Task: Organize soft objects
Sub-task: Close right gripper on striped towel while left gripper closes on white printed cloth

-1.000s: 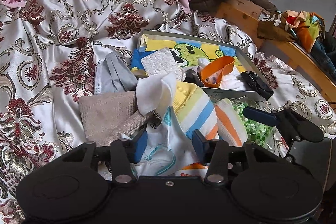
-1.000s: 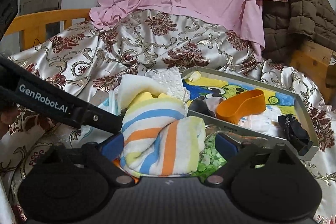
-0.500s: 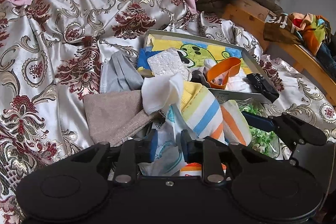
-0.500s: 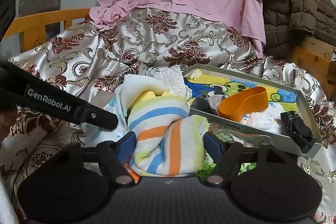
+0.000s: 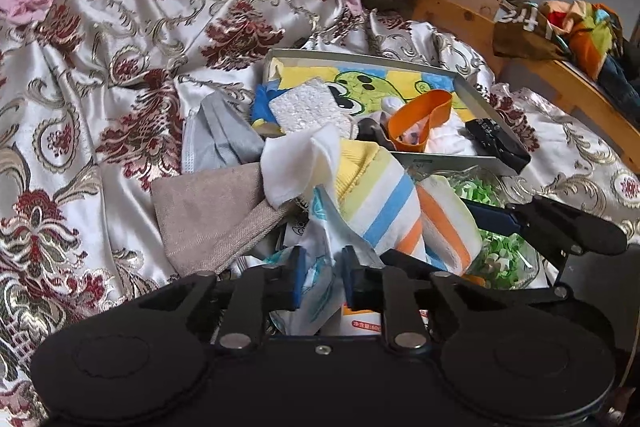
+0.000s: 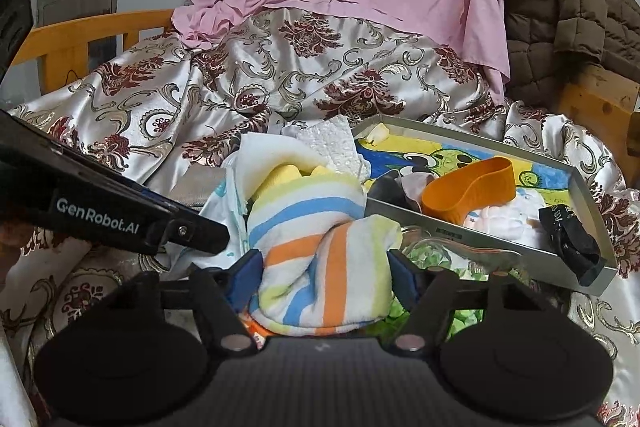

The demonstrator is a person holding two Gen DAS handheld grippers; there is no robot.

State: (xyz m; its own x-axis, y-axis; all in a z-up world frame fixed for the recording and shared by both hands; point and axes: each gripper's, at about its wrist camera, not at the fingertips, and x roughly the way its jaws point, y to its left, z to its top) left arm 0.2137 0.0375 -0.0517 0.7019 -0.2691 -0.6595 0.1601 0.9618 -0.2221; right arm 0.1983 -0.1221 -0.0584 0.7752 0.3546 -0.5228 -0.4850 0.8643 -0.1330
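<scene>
Closing my left tool (image 5: 322, 277) on the printed white cloth (image 5: 320, 259) and my right tool (image 6: 324, 277) around the striped towel (image 6: 320, 251) on the bed's near pile, I risk dragging tangled neighbours along.

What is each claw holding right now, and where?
Left claw: closing on the white printed cloth, near edge. Right claw: closing around the striped towel, pads at its sides.
</scene>
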